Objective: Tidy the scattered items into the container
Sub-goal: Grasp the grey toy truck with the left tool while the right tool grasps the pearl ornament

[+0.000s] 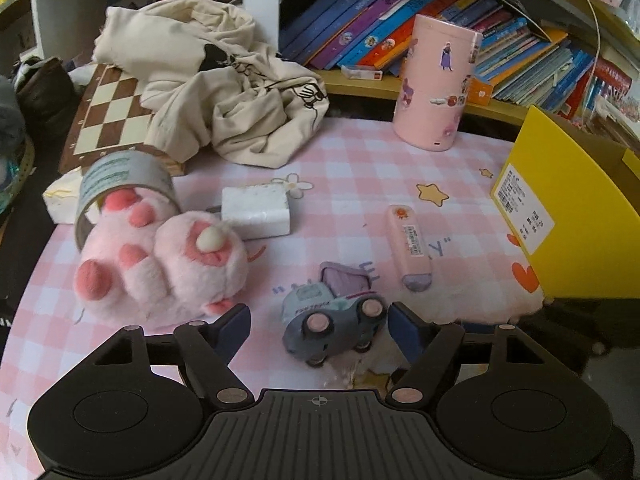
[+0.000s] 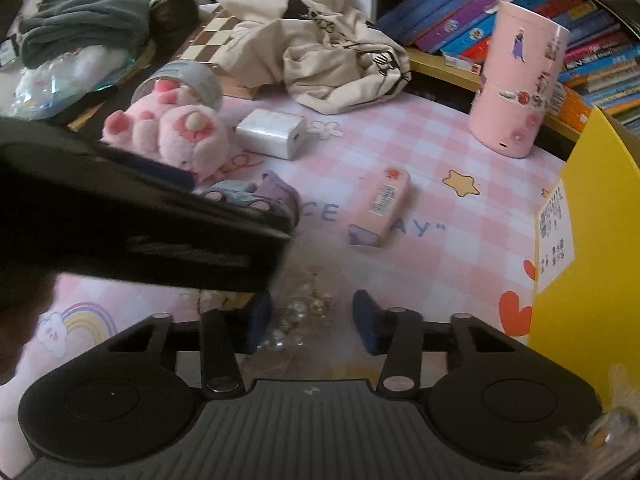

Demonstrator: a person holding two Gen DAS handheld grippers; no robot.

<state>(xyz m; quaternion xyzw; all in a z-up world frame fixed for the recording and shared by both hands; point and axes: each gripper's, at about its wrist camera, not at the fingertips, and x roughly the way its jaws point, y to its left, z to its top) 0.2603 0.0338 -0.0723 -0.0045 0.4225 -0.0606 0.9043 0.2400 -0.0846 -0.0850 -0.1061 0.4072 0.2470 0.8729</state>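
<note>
A grey toy car (image 1: 336, 320) with pink wheels lies on its side on the pink checked mat (image 1: 360, 184). My left gripper (image 1: 318, 320) is open around it: the right pad is at the car's wheel and the left pad stands apart from it. In the right wrist view that gripper's black body (image 2: 140, 220) covers most of the car (image 2: 240, 196). My right gripper (image 2: 314, 320) is open over a pile of pearl beads (image 2: 296, 316), which lies nearer its left finger. The yellow box (image 1: 568, 220) (image 2: 592, 240) stands at the right edge.
On the mat lie a pink plush (image 1: 160, 264), a tape roll (image 1: 120, 184), a white charger block (image 1: 256, 210) and a pink flat case (image 1: 410, 246). A pink sticker-covered cylinder (image 1: 436, 84) stands at the back. Beige cloth (image 1: 224, 88) covers a chessboard (image 1: 108, 116). Books fill the shelf behind.
</note>
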